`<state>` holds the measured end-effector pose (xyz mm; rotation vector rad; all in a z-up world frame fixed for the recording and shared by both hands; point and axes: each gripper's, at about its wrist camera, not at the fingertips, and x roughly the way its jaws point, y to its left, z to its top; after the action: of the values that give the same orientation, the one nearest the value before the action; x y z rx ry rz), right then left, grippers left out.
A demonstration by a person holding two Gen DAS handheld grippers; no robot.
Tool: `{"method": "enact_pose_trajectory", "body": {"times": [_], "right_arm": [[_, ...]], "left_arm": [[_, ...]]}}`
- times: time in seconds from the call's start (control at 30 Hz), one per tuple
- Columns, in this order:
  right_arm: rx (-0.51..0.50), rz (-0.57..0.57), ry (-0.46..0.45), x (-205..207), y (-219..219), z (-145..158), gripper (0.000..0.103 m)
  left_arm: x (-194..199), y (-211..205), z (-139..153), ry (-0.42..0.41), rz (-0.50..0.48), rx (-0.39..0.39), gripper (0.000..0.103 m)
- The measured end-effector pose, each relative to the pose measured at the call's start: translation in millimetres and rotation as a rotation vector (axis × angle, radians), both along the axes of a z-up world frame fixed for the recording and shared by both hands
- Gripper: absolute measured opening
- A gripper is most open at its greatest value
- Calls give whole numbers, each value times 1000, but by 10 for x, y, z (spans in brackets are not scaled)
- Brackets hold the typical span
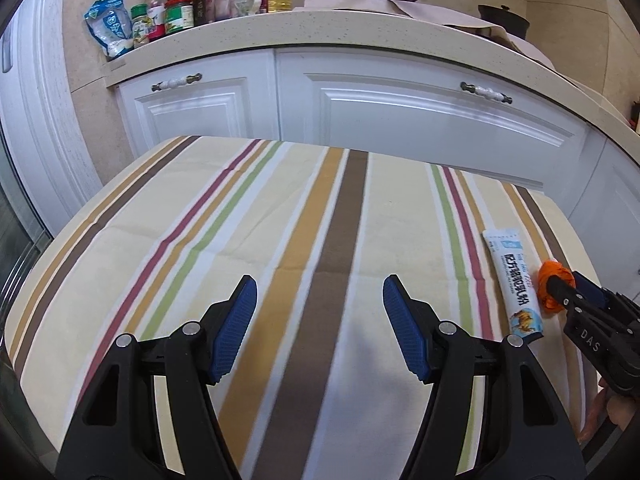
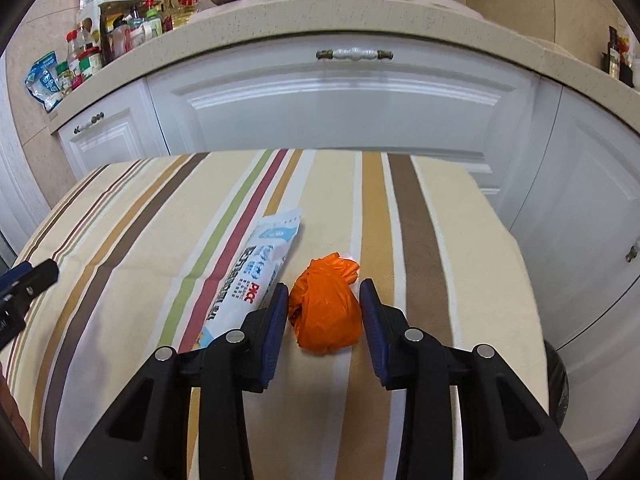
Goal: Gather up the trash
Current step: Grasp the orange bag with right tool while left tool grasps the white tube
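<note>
Kitchen setting: striped tablecloth spread over table, white cabinets behind. Orange crumpled bag seen between blue pads of right gripper, directly ahead; left pad apparently touching, right pad separated by narrow gap, so no grip judged yet. Jaws set narrow. Sachet, long and flat, laid just left of bag, long axis running away from gripper. Left gripper held wide, nothing between pads, well apart from both items. Bag: thin glossy plastic, soft, compressible.
</note>
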<state>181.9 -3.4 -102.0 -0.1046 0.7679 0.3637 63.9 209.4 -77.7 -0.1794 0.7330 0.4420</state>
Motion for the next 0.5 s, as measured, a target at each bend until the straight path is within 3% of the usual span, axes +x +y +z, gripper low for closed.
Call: {"method": "enact_pose_trajectory", "body": {"times": [0.5], "right_arm": [[44,-95,-98,-197,-704,306,37]], "left_arm": [[346,-940,45,-31,-181,-10,67]]}}
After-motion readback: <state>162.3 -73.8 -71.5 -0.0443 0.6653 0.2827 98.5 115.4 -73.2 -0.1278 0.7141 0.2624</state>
